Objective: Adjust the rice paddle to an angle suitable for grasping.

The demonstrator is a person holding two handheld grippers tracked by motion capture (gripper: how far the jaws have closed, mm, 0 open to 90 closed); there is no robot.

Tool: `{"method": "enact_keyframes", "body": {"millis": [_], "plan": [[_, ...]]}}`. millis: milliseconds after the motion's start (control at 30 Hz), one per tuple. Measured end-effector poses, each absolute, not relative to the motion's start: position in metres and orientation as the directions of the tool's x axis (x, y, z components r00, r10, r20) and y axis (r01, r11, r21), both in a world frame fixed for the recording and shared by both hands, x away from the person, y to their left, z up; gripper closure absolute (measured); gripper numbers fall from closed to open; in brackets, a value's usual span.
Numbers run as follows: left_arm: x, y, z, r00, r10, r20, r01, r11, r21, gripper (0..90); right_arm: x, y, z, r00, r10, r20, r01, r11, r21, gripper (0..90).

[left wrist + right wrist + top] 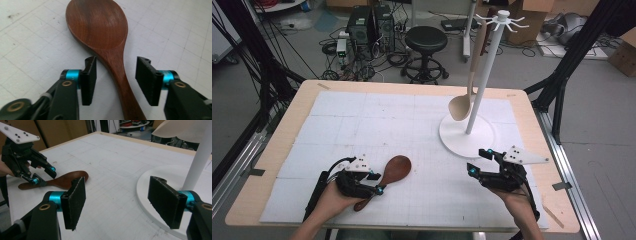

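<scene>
The left gripper [113, 80] is nearest the lens in its own view, its two ribbed black pads set either side of the handle of a dark wooden spoon [100, 27]. The jaws stand partly open, with a clear gap on each side of the wood; nothing is gripped yet. The handle runs between the pads slightly off centre, nearer the left-hand pad, and the bowl lies just beyond the jaw tips, flat on the white gridded mat [175, 37].

To grip well, the hand probably wants to shift a touch so the handle sits midway, then close squarely on the neck where the wood is narrow and nearly parallel-sided; closing too near the bowl risks the pads sliding off the flare.

The spoon is reddish-brown, smooth, with visible grain, a broad oval bowl facing up and a tapering handle that passes back under the gripper.

Farther out, the right gripper [484, 161] hovers with its jaws wide and empty, just beside the round base of a white utensil stand [464, 134], on which a pale spoon [462, 105] hangs.
</scene>
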State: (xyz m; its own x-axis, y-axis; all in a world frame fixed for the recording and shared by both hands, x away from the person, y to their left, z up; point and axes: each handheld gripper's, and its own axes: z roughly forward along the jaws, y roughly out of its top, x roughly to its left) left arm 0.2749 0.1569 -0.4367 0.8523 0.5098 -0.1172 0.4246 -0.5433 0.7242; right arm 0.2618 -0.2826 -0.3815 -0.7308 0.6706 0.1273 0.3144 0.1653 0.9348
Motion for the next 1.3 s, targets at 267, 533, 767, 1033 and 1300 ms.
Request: {"method": "enact_keyframes", "body": {"millis": [267,533,767,1033,1300], "plan": [[0.276,0.156,-0.438,0.855,0.508,-0.106,0.421,-0.56,0.714,65.9,0.261,-0.282,-0.381,-0.731,0.672,0.117,0.308,0.172,0.936,30.5],[0.277,0.158,-0.437,0.851,0.518,-0.092,0.417,-0.557,0.718,71.4,0.26,-0.279,-0.382,-0.735,0.669,0.107,0.304,0.185,0.935,30.5],[0.279,0.159,-0.437,0.842,0.533,-0.085,0.419,-0.547,0.725,75.3,0.26,-0.277,-0.383,-0.741,0.664,0.103,0.307,0.198,0.931,30.5],[0.281,0.158,-0.437,0.851,0.52,-0.075,0.401,-0.549,0.734,75.9,0.261,-0.273,-0.386,-0.748,0.655,0.103,0.315,0.215,0.924,30.4],[0.282,0.158,-0.438,0.859,0.507,-0.072,0.39,-0.557,0.734,75.1,0.261,-0.267,-0.388,-0.758,0.646,0.092,0.315,0.238,0.919,30.4]]}}
